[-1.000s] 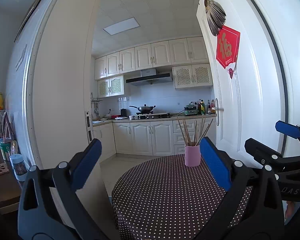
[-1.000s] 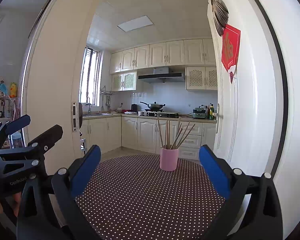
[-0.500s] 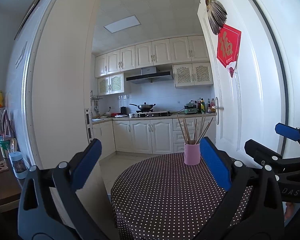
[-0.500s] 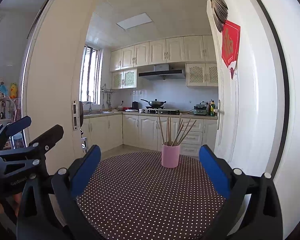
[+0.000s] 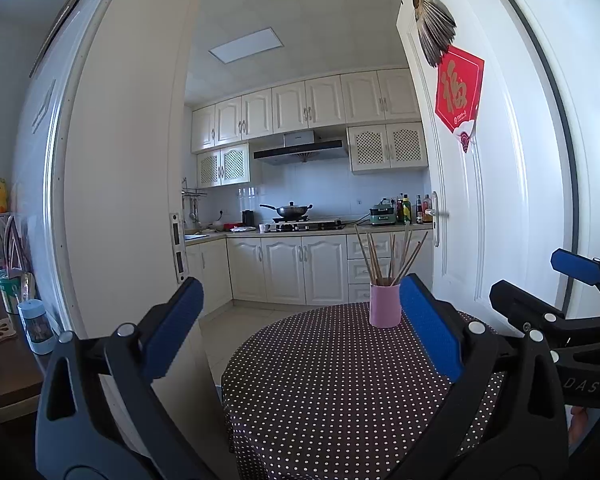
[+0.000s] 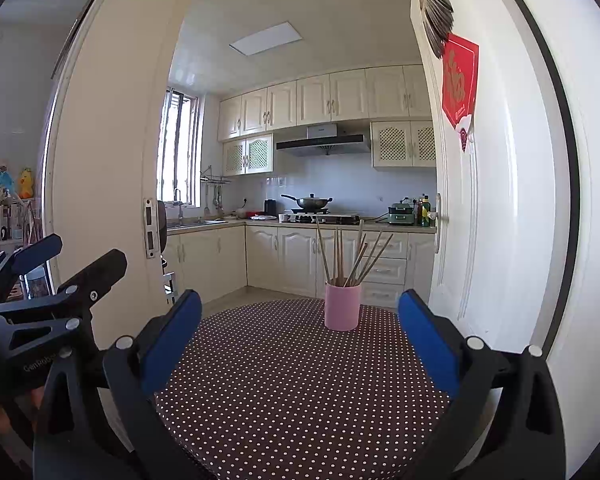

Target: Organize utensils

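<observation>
A pink cup (image 5: 385, 305) (image 6: 342, 306) stands upright at the far side of a round table with a dark polka-dot cloth (image 5: 332, 384) (image 6: 300, 384). Several wooden chopsticks (image 5: 386, 256) (image 6: 350, 256) fan out of the cup. My left gripper (image 5: 300, 328) is open with nothing between its blue pads, well short of the cup. My right gripper (image 6: 300, 328) is open and empty too, held above the near part of the table. Each gripper shows at the edge of the other's view: the right gripper (image 5: 556, 292) and the left gripper (image 6: 56, 272).
An open white door (image 5: 480, 200) (image 6: 492, 200) with a red paper sign (image 5: 458, 96) stands right of the table. A white door frame (image 5: 120, 200) is at the left. A dark side table with a blue bottle (image 5: 36, 326) lies far left. Kitchen cabinets (image 5: 300, 268) are behind.
Both views have drifted slightly upward, so the cup sits a little lower in frame. Both grippers stay open and empty.
</observation>
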